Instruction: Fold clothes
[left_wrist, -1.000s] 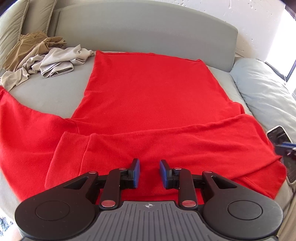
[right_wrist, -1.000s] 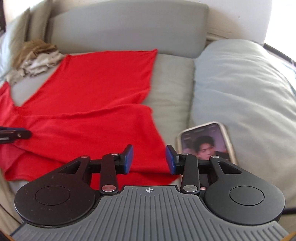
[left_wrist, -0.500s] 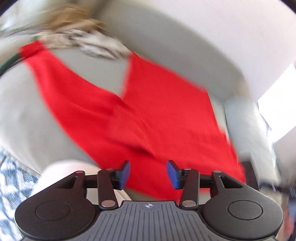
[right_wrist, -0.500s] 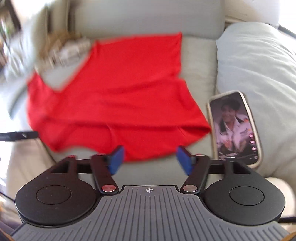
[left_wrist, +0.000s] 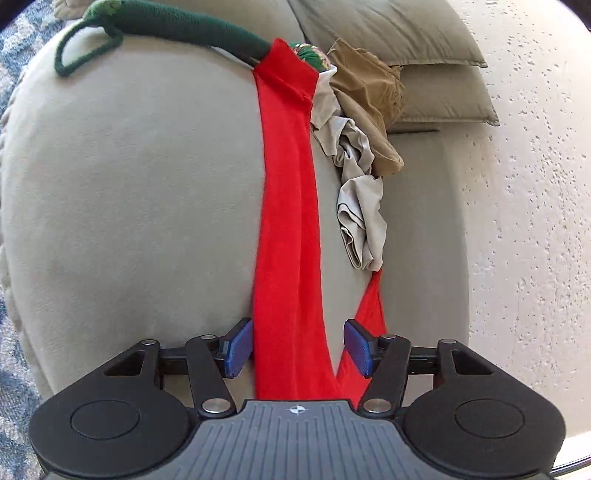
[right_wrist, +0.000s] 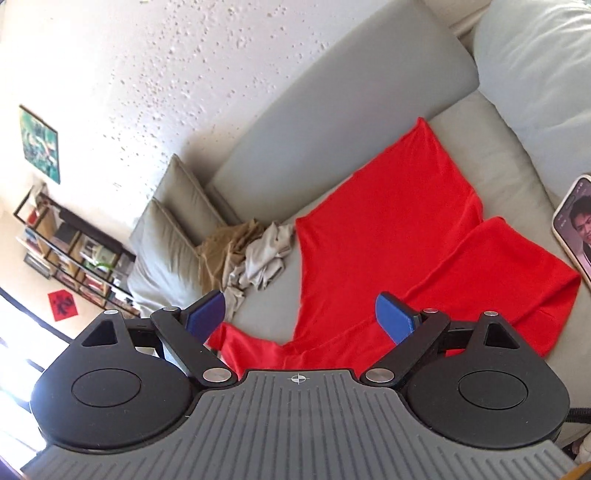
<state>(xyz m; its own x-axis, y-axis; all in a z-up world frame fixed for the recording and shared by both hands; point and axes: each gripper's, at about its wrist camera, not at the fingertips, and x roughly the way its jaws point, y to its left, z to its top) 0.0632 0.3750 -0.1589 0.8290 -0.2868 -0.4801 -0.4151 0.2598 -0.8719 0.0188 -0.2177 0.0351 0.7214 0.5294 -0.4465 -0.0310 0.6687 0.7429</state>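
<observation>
The red garment (right_wrist: 388, 236) lies spread flat on the grey sofa seat (left_wrist: 129, 203), its body reaching up to the backrest (right_wrist: 332, 99) and one sleeve folded across its lower part. The other sleeve (left_wrist: 286, 221) stretches out straight over the seat, its cuff ending against a dark green knitted thing (left_wrist: 177, 26) at the seat's far edge. Beside that sleeve, between it and the backrest, sits a crumpled heap of pale grey clothes (left_wrist: 356, 192) with a tan garment (left_wrist: 369, 99) behind them, leaning toward the stacked cushions (left_wrist: 424, 74). A phone (right_wrist: 576, 225) with a lit screen rests just past the garment's folded sleeve, against the big cushion (right_wrist: 535, 74).

The left gripper (left_wrist: 297, 349) hovers over the stretched sleeve; its jaws are opening, released, the pads clear of the cloth. The right gripper (right_wrist: 299, 314) is above the garment, jaws opening wide and grasping nothing.
</observation>
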